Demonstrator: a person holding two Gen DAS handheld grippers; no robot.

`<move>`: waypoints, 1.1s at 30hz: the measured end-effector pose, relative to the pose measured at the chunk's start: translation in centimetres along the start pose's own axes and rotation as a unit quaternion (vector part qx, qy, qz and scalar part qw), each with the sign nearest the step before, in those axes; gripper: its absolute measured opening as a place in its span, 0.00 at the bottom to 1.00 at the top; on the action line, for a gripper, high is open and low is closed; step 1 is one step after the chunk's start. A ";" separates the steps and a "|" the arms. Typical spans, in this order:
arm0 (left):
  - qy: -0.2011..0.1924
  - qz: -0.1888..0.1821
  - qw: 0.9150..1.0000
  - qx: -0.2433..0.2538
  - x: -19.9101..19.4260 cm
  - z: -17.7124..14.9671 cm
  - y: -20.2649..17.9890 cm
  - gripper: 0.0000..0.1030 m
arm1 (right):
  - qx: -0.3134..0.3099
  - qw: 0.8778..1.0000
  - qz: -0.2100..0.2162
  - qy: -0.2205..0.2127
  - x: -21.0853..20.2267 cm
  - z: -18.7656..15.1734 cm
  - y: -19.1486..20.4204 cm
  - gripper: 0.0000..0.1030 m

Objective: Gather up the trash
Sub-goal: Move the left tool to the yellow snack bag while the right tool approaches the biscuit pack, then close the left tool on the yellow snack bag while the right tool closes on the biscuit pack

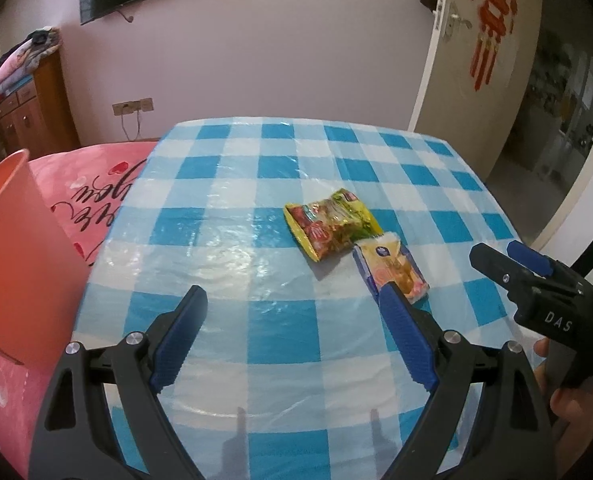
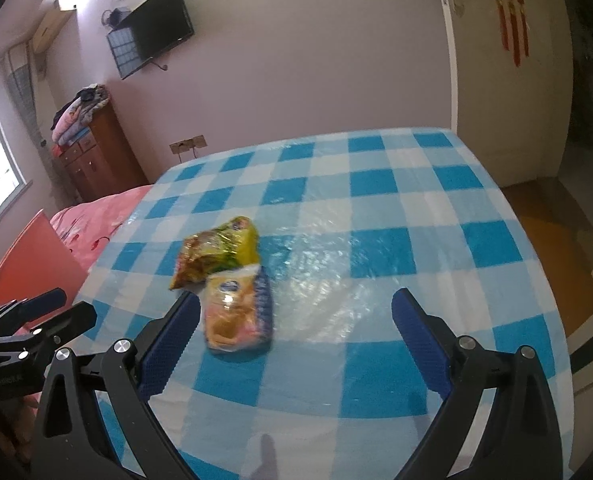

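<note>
Where the blue-and-white checked tablecloth point(image 1: 224, 240) shone under its clear plastic cover, two pieces of trash lay flat near the middle of the table. One was a crumpled yellow-green snack wrapper point(image 1: 330, 224) with red printing. The other was a small pale yellow packet point(image 1: 392, 270) with blue edges, set just in front of the wrapper, one corner touching or very nearly touching it. Both looked flattened; whether anything remained inside them could not be told.

The left gripper point(image 1: 292, 300) hung above the cloth with its blue-padded fingers spread wide and nothing between them. Its right fingertip overlapped the near end of the pale yellow packet in the left wrist view, though contact could not be confirmed. The right gripper point(image 2: 296, 304) was likewise wide open and empty above the cloth, with the same packet lying just inside its left finger, not pinched. Part of a hand point(image 1: 552, 384) gripped the right tool's handle at the edge of the left wrist view.

Off the table's left edge stood an orange bin point(image 1: 12, 256); only its outer wall and rim showed, so its contents could not be seen. Beside it lay a pink bed cover point(image 1: 92, 196) with dark script lettering. Farther back stood a wooden cabinet point(image 1: 32, 112) with folded bedding piled on top, and a dark television point(image 2: 156, 28) hung on the pale wall.
</note>
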State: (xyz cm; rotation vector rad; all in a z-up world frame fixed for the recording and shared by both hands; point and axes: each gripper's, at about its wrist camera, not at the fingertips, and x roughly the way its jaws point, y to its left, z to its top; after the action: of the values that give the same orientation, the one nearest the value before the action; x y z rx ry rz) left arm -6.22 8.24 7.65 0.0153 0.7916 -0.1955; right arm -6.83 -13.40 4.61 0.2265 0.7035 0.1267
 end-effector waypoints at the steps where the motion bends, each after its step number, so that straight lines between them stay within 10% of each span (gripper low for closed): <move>1: 0.001 -0.001 1.000 0.007 0.3 0.1 -0.3 0.86 | 0.002 1.000 0.000 0.002 0.2 -0.1 -0.3 0.92; 18: 0.020 -0.026 0.986 0.165 7.6 3.8 -3.2 0.86 | 0.033 0.997 0.038 0.052 3.1 -0.9 -3.1 0.92; 33: 0.064 -0.066 0.974 0.205 13.0 5.9 -3.6 0.86 | 0.002 0.993 0.082 0.080 4.6 -1.4 -0.9 0.92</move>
State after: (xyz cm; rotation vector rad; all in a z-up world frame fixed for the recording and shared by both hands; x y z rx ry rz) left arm 6.18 1.98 2.83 0.3684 0.8697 -0.4864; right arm -4.23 -13.16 0.53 0.2806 0.8451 0.3037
